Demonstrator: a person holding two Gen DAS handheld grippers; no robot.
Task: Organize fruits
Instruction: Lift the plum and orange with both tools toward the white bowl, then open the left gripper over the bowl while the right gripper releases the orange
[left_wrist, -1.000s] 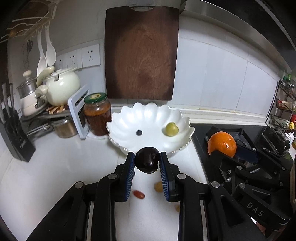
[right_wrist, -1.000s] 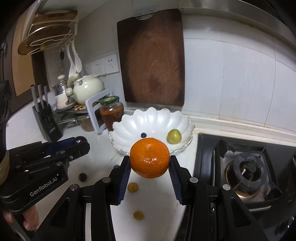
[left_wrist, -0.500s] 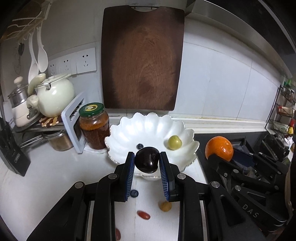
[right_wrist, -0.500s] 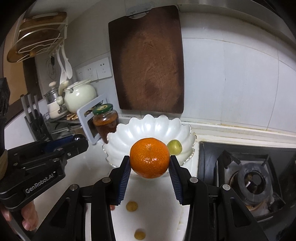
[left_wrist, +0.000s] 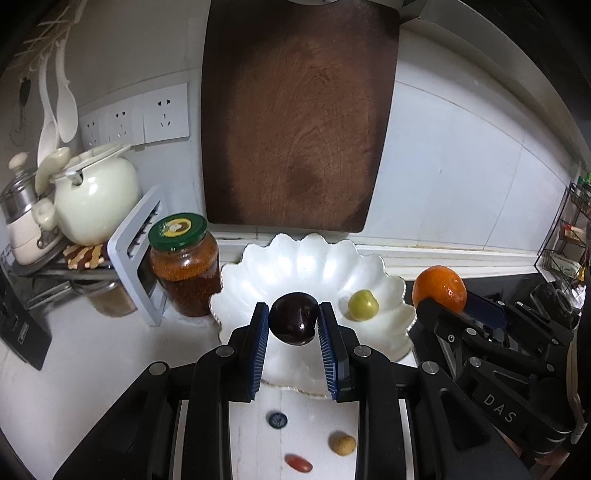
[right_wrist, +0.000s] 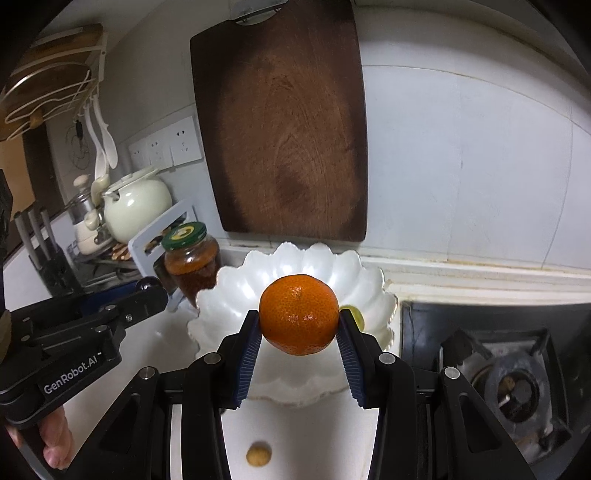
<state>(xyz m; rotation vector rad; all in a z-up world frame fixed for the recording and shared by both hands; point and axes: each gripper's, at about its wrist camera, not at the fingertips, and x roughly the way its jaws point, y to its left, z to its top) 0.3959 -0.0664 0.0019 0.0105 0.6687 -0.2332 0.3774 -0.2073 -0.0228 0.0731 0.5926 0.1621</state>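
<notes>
Left gripper (left_wrist: 294, 324) grips a dark plum (left_wrist: 294, 318); right gripper (right_wrist: 298, 332) grips the orange (right_wrist: 298, 314), both above the bowl (left_wrist: 325, 262). One green fruit (left_wrist: 363, 304) placed; small fruits (left_wrist: 342, 443) remain on the tabletop (left_wrist: 92, 369)

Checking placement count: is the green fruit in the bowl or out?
In: the green fruit sits inside the white bowl, right of centre.

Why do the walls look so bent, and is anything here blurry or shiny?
Left wrist view: the fisheye lens bows the tiled wall and dark wooden cutting board, corners go black; a light glints on the dark purple plum. Right wrist view: same bending; the orange mandarin is sharp, the small tan fruit on the white counter is blurred.
</notes>
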